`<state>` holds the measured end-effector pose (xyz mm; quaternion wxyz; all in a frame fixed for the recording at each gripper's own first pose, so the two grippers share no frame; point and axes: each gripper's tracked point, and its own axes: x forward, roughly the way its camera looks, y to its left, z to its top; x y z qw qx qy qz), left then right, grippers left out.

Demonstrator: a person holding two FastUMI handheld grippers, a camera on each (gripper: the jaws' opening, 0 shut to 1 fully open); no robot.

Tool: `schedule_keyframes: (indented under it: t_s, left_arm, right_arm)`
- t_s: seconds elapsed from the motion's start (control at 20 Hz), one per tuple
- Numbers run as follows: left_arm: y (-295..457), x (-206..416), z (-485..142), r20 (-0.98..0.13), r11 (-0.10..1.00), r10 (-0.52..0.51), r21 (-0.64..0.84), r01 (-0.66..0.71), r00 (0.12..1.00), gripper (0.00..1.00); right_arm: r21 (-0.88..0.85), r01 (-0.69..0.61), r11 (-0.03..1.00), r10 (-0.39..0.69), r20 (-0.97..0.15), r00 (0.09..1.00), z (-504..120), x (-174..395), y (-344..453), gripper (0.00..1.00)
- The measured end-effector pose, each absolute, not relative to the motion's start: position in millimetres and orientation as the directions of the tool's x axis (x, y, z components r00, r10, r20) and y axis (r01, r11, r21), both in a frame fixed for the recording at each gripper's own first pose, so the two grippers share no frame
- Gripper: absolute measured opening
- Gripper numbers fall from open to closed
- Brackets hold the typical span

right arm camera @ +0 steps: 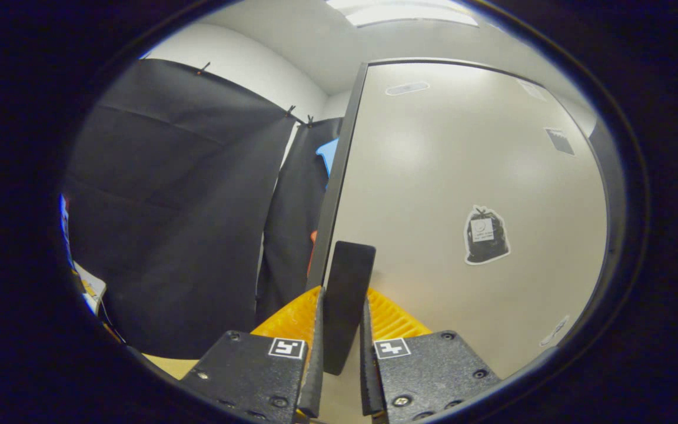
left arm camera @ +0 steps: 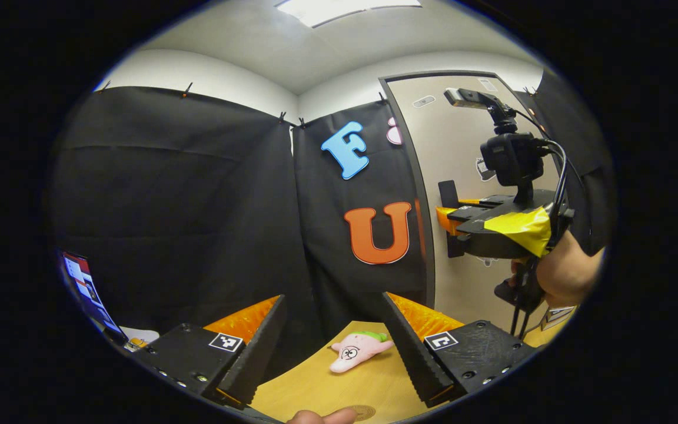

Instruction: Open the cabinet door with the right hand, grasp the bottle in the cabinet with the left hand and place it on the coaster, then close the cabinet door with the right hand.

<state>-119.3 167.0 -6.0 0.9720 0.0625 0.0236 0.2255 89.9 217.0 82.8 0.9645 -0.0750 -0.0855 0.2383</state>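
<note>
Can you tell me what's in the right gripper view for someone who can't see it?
The right gripper is shut on the black door handle of a pale cabinet door. A sticker sits on the door, black cloth hangs left.

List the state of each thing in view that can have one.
Cabinet door: closed or nearly so.
Door handle: gripped between the right gripper's fingers.
Right gripper: shut on the handle.
Left gripper: open, empty, above the table.
Plush toy: lying on the table.

Black cloth wall [left arm camera: 186, 194], white ceiling with light panel [left arm camera: 345, 9], wooden table [left arm camera: 327, 386].
</note>
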Motion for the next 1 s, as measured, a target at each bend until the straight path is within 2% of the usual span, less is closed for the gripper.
schedule_keyframes:
  t_s: [0.25, 0.6, 0.7, 0.75, 0.8, 1.0]
  left_arm:
    - [159, -105, -10, -0.02, 0.908, 0.409, 0.11, -0.405, 0.912, 0.96]
    - [176, -97, -23, -0.03, 0.908, 0.415, 0.072, -0.412, 0.909, 0.96]
    - [185, -95, -28, -0.049, 0.903, 0.427, 0.062, -0.424, 0.903, 0.96]
    - [187, -91, -35, -0.06, 0.906, 0.423, 0.054, -0.42, 0.904, 1.0]
    - [188, -88, -38, -0.069, 0.909, 0.415, 0.05, -0.413, 0.907, 0.96]
    - [183, -67, -37, -0.076, 0.93, 0.366, 0.065, -0.362, 0.928, 0.96]
  right_arm:
    - [-0.111, -0.599, 0.793, 0.604, 0.01, 0.797, 78, 80, 215, 0.23]
    - [-0.059, -0.723, 0.688, 0.721, -0.055, 0.69, 74, 56, 205, 0.21]
    - [-0.055, -0.745, 0.664, 0.742, -0.069, 0.667, 72, 56, 201, 0.21]
    - [-0.054, -0.749, 0.66, 0.745, -0.076, 0.662, 72, 53, 199, 0.2]
    - [-0.049, -0.749, 0.661, 0.745, -0.083, 0.662, 72, 51, 196, 0.21]
    - [-0.022, -0.752, 0.659, 0.746, -0.103, 0.657, 73, 52, 192, 0.21]
